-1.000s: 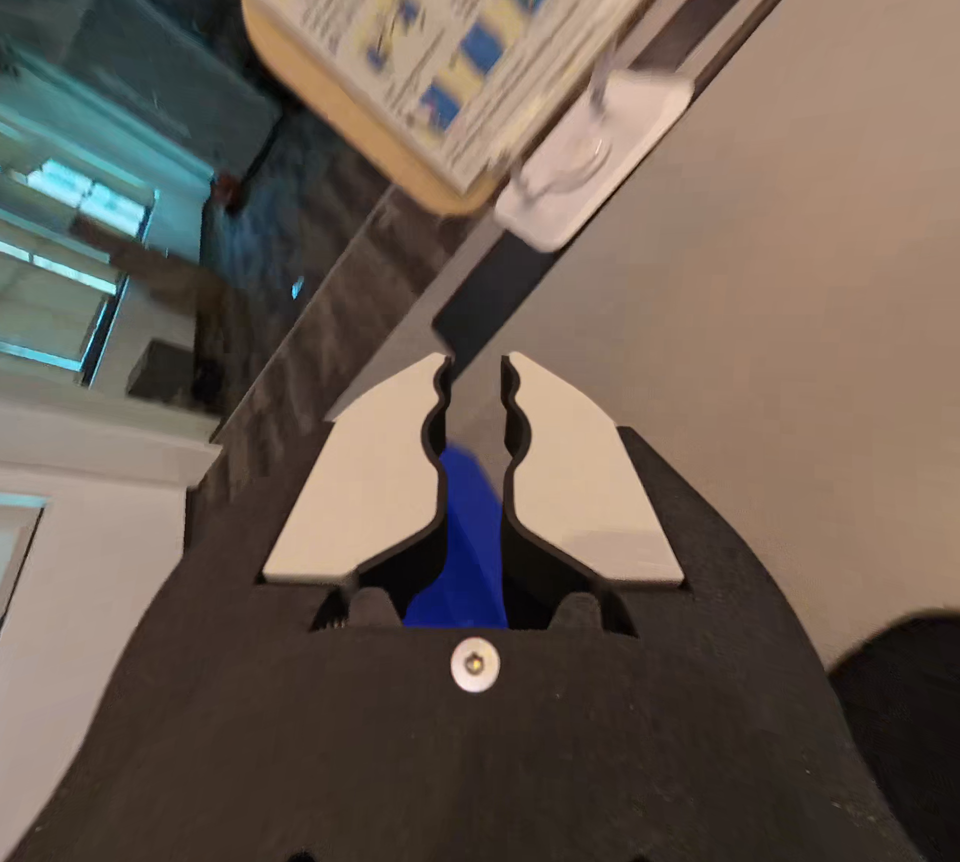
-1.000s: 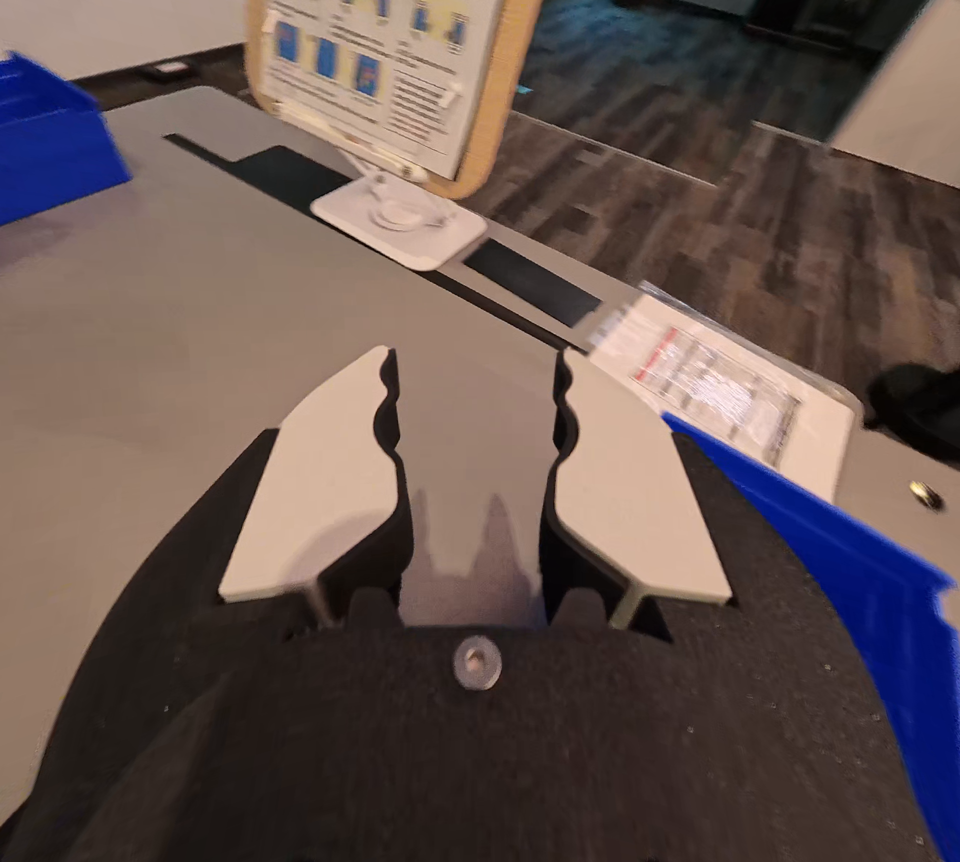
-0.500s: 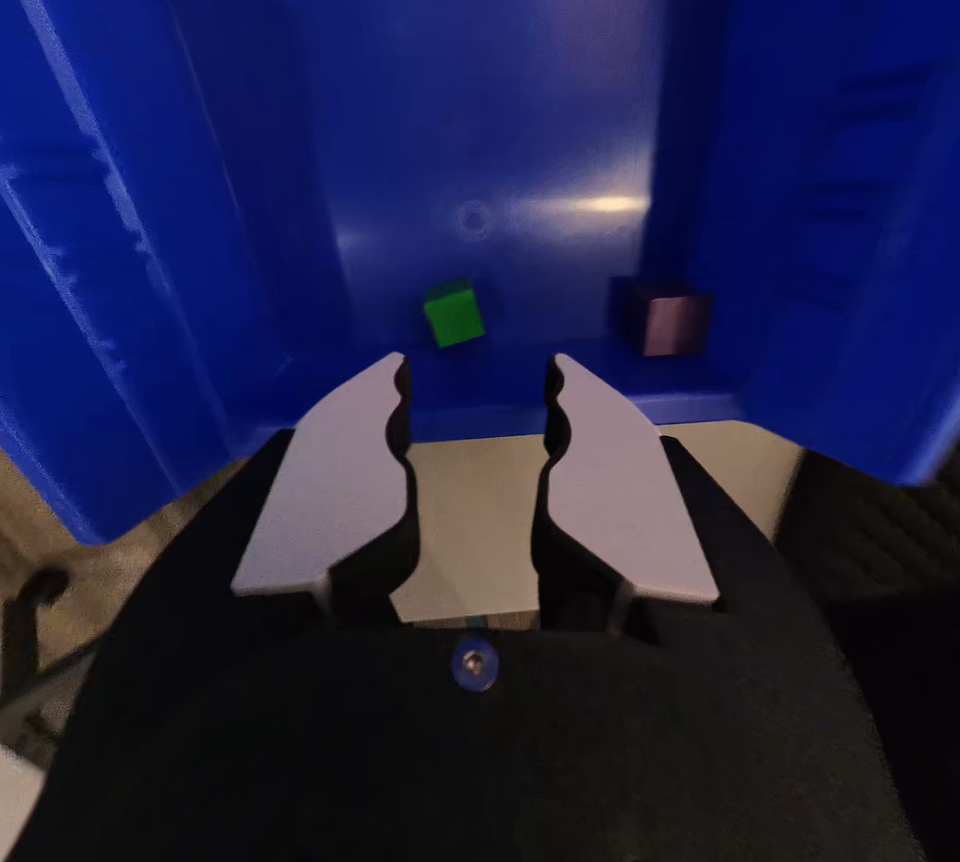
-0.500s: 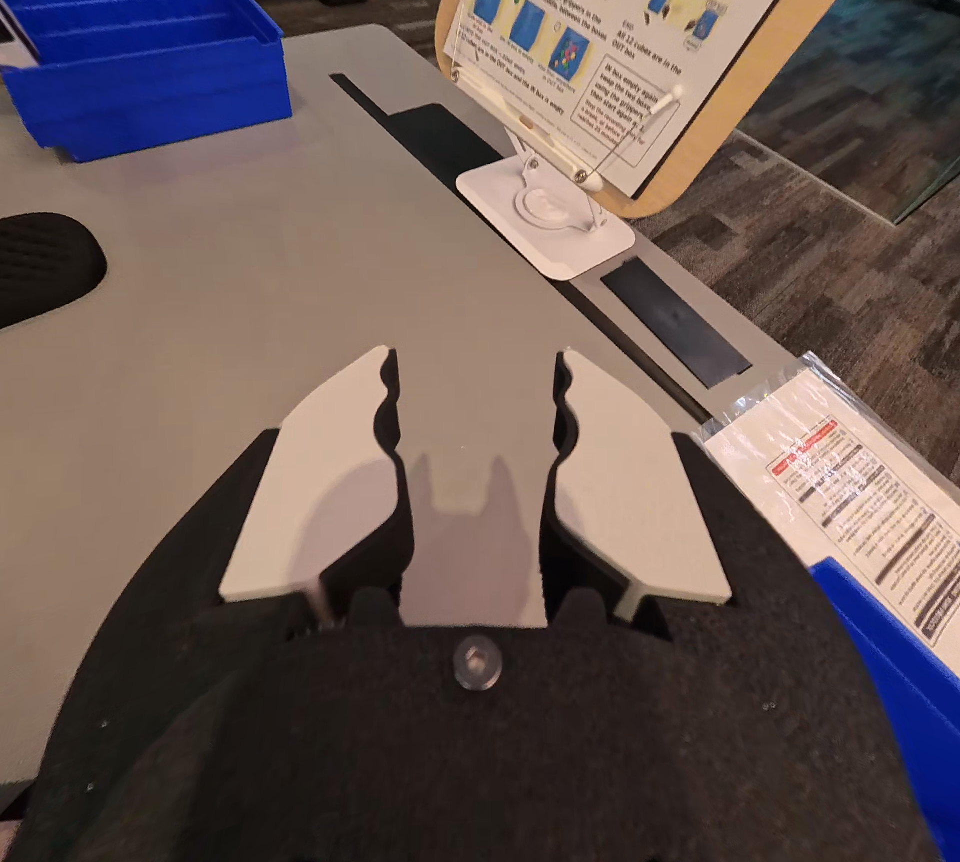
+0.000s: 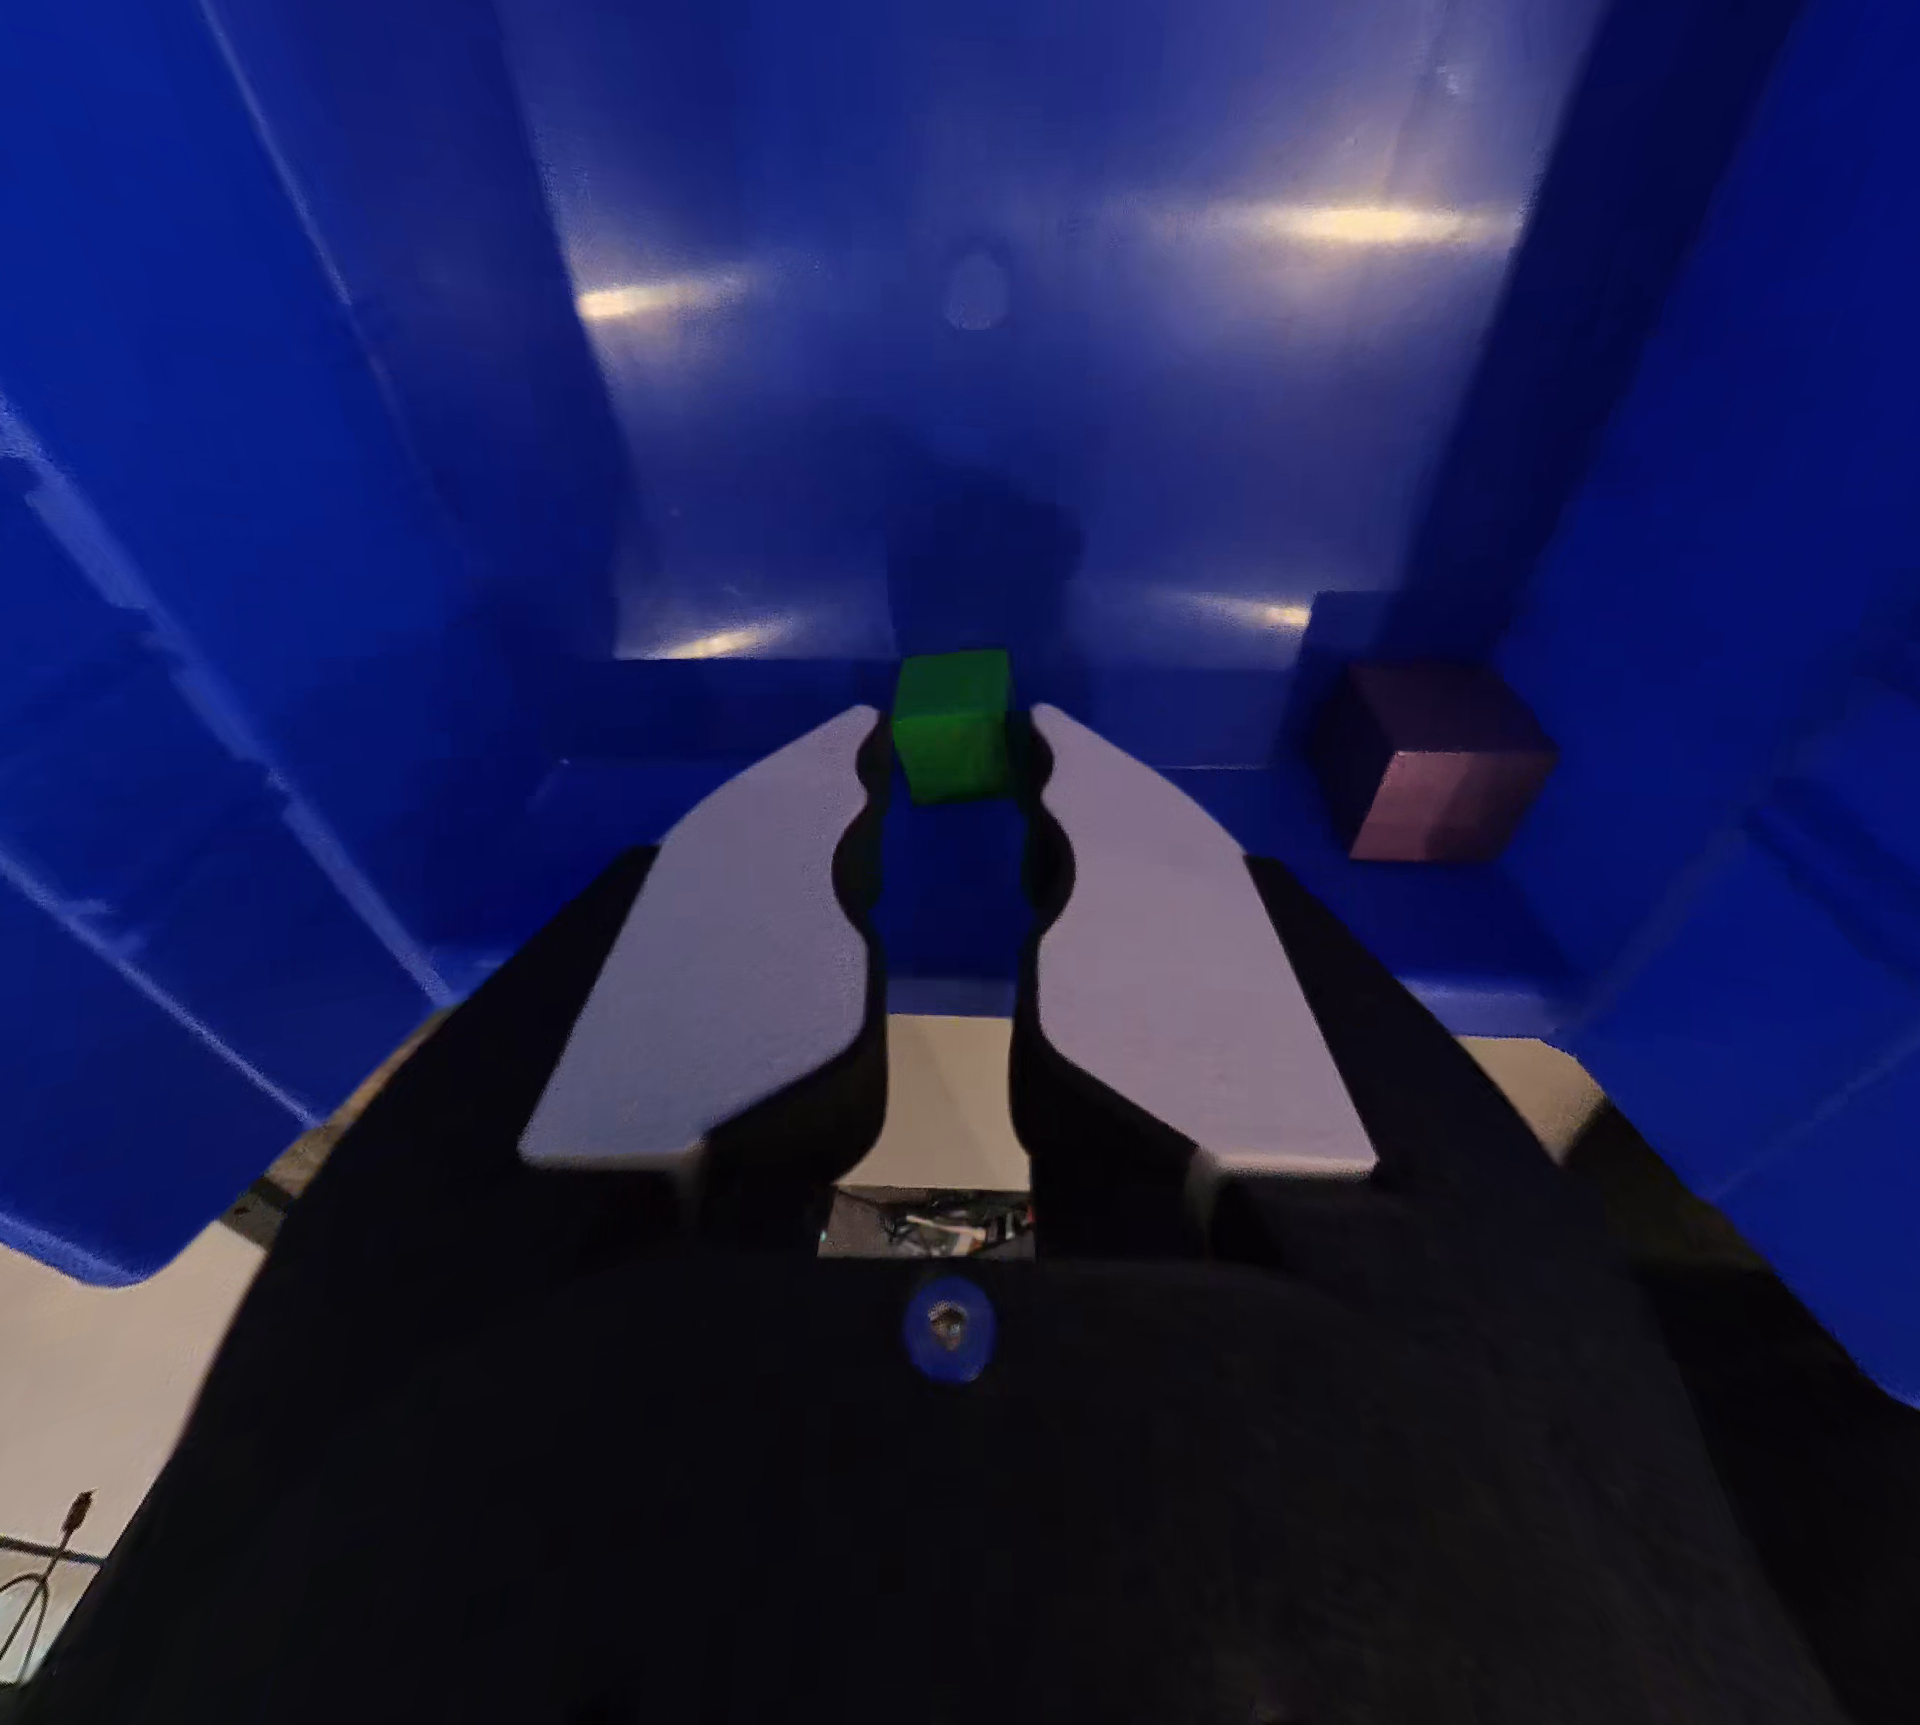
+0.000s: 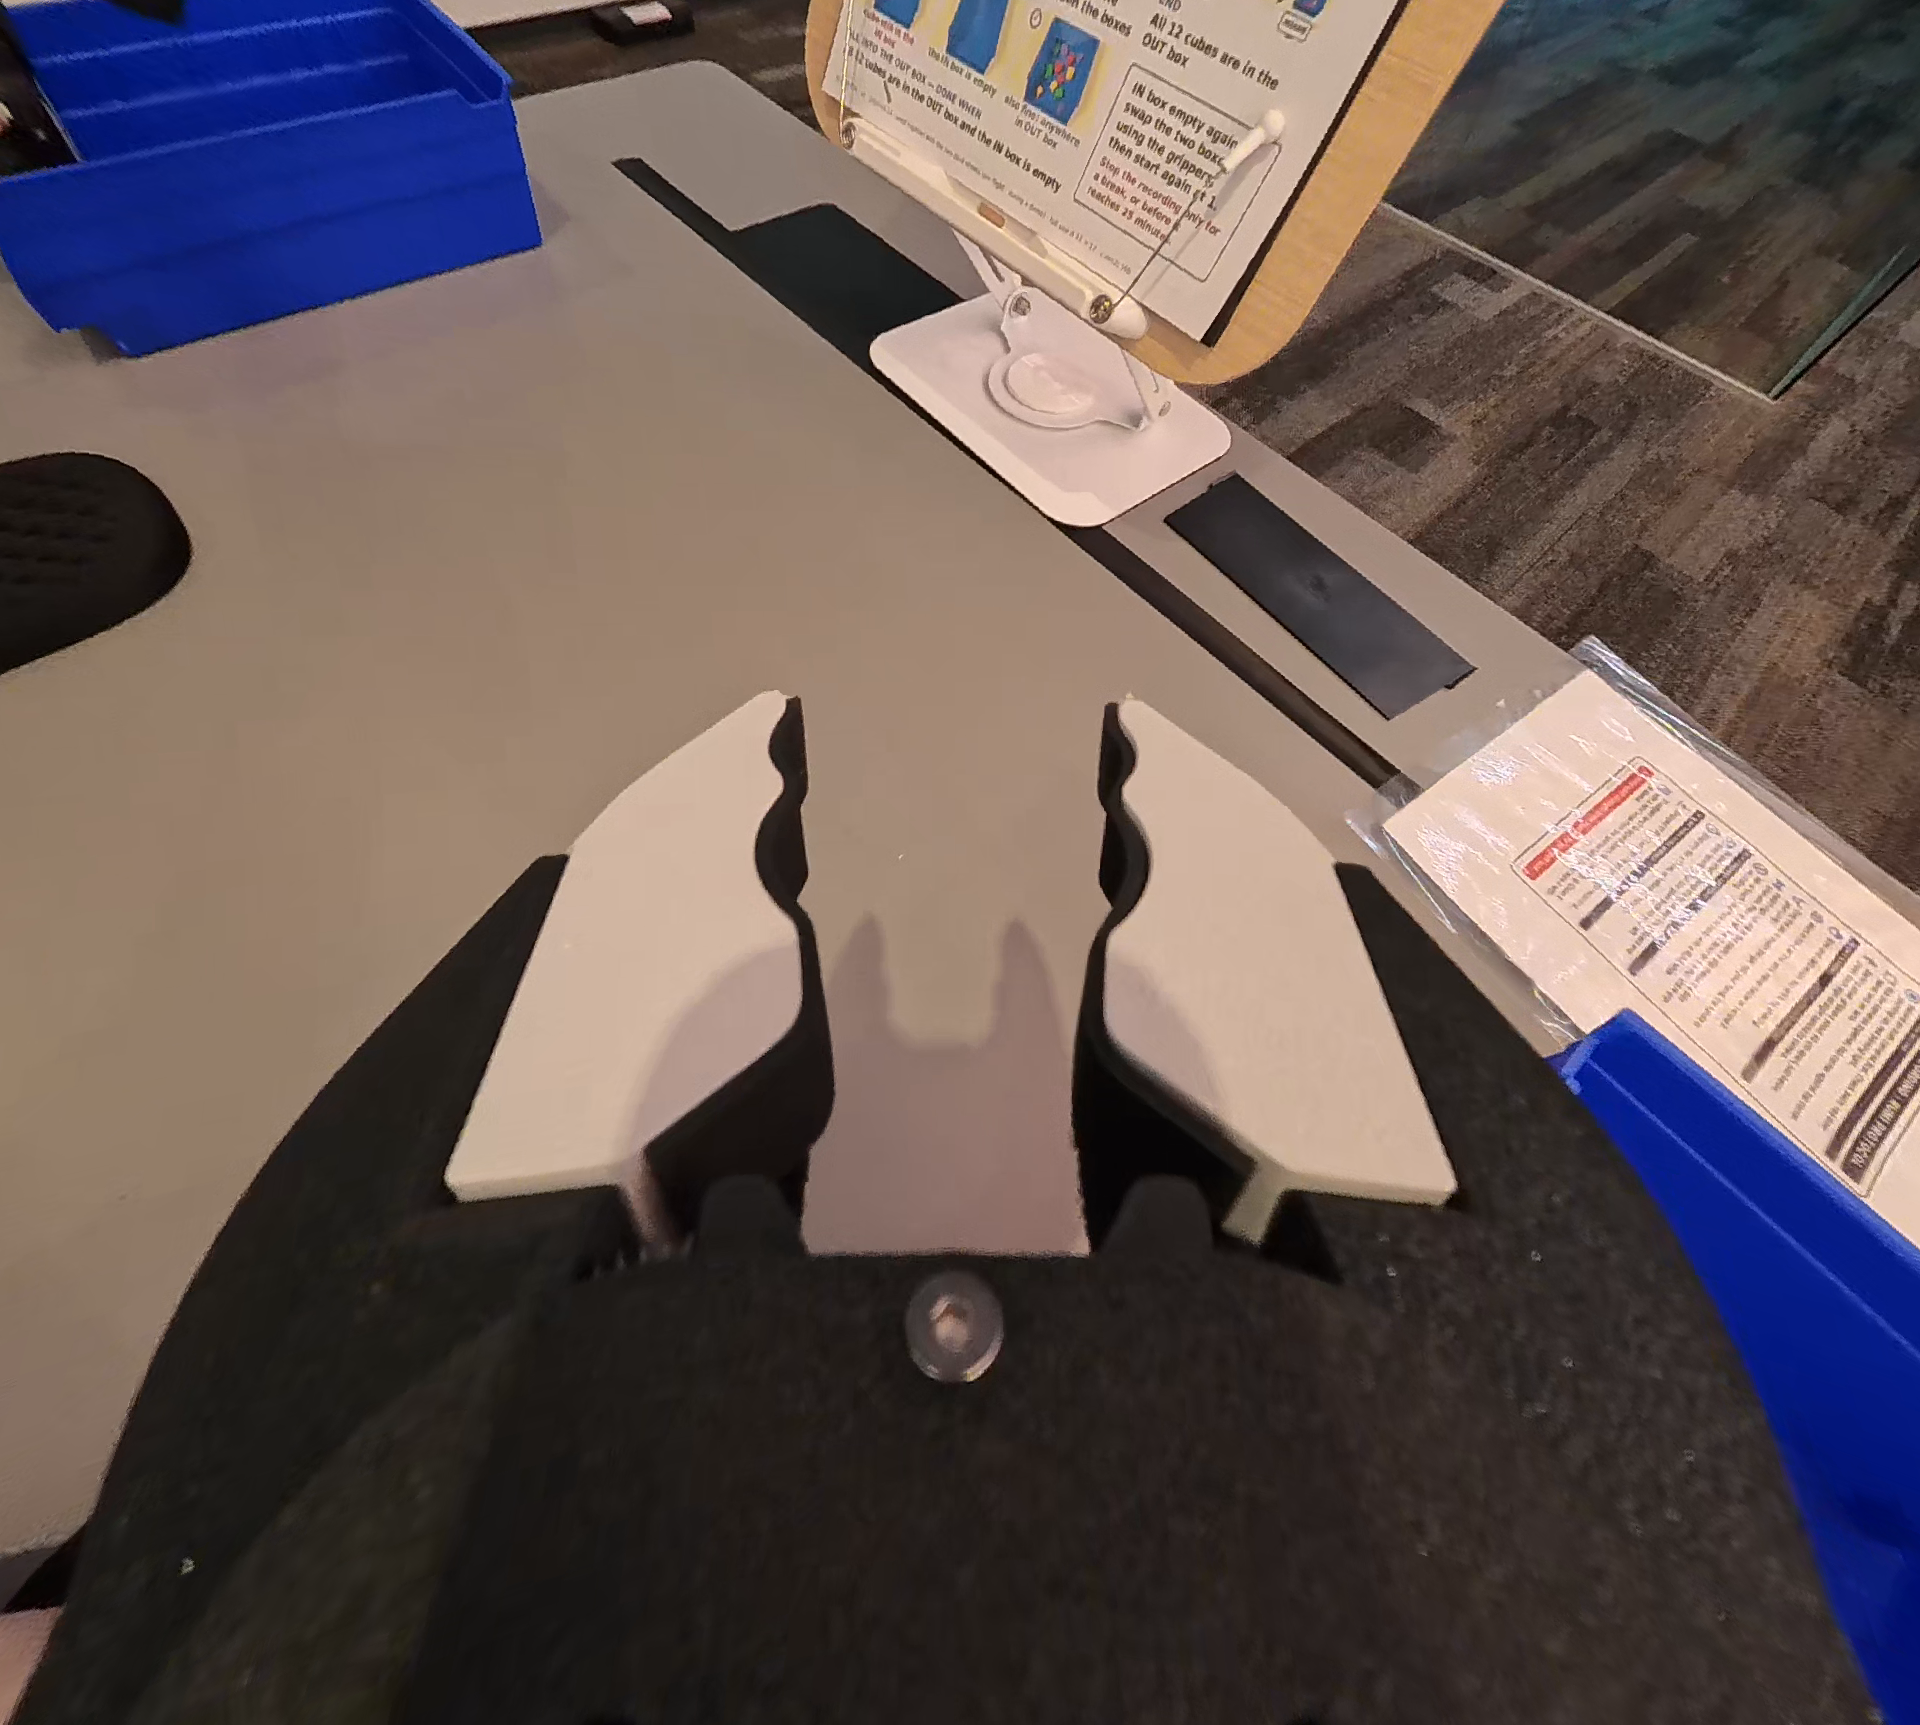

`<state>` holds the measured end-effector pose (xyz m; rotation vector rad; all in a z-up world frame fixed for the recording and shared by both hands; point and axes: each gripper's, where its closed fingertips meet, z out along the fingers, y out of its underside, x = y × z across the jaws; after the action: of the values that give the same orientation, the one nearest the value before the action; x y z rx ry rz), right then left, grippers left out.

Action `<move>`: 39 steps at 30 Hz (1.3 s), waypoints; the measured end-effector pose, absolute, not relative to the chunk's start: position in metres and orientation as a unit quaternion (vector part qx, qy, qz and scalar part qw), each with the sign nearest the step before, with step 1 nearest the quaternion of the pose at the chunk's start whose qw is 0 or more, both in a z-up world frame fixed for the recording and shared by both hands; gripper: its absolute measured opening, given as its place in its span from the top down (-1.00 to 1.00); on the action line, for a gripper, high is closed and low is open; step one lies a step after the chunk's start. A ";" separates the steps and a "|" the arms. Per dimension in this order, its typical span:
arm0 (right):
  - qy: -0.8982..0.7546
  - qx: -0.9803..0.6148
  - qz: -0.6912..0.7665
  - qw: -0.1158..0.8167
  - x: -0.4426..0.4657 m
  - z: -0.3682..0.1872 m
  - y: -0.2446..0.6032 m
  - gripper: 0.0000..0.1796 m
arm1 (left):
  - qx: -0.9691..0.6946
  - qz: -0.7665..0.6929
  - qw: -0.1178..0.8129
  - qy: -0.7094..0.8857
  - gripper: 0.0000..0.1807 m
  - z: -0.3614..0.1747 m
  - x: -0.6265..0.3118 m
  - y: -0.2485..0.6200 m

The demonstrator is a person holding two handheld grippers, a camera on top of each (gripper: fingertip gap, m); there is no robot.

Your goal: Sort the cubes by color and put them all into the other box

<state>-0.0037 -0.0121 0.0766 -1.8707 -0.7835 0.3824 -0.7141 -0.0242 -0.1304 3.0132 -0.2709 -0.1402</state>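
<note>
In the left wrist view my left gripper (image 5: 954, 717) reaches into a blue box (image 5: 727, 117). Its pads are closed on a small green cube (image 5: 951, 745) that rests on the box floor near the front lip. A purple cube (image 5: 1439, 761) sits to the right in the box corner, apart from the fingers. In the right wrist view my right gripper (image 6: 951, 707) is open and empty, low over the grey table (image 6: 623, 584). A blue box (image 6: 260, 148) stands at the far left of that view, and the edge of another blue box (image 6: 1766, 1260) shows at the lower right.
A board with an instruction sheet stands on a white base (image 6: 1049, 397) at the table's far edge. A laminated sheet (image 6: 1662, 927) lies at the right edge. A black padded thing (image 6: 73, 543) lies at the left. Dark slots run along the table's back.
My left gripper swung from above the table into the blue box, opened wide, moved up to the green cube and closed on it. My right gripper stayed open while its view turned left.
</note>
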 end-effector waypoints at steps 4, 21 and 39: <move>-0.318 -0.781 0.156 0.515 0.004 0.076 -0.010 0.41 | 0.990 -0.056 0.069 -0.109 0.76 -0.129 -0.712 -0.027; -0.398 -0.692 0.317 0.512 -0.168 0.105 -0.012 0.44 | 0.664 0.119 -0.609 -0.416 0.77 0.091 -0.458 -0.014; -0.299 -0.656 0.616 0.318 -0.257 0.094 -0.041 0.47 | 0.434 0.132 -0.700 -0.551 0.77 0.105 -0.247 -0.053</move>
<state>-0.2573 -0.0407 0.0941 -1.7255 -0.7855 1.6203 -0.2474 -0.0533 0.1045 2.8530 -3.6217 0.8694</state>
